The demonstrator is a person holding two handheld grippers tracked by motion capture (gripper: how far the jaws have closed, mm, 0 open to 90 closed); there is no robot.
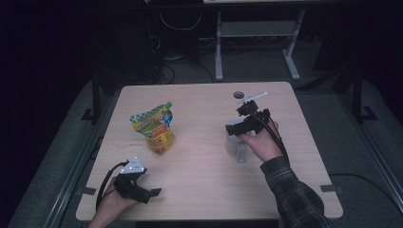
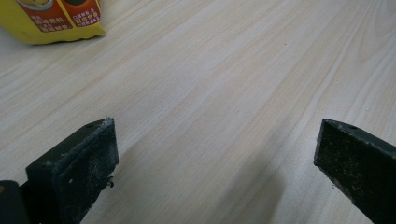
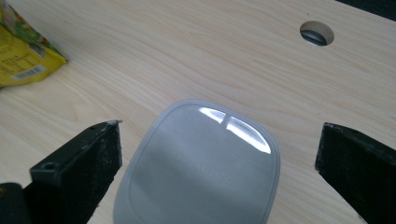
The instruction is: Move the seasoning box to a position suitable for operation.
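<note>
Grey lid (image 3: 201, 168) lies flat, long axis running away between the wide-open right tongs (image 3: 217, 154)

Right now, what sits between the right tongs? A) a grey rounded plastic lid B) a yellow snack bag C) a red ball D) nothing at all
A: in the right gripper view the grey rounded plastic lid lies on the pale wooden table between the open right tongs, and the yellow snack bag lies off to the side.
</note>
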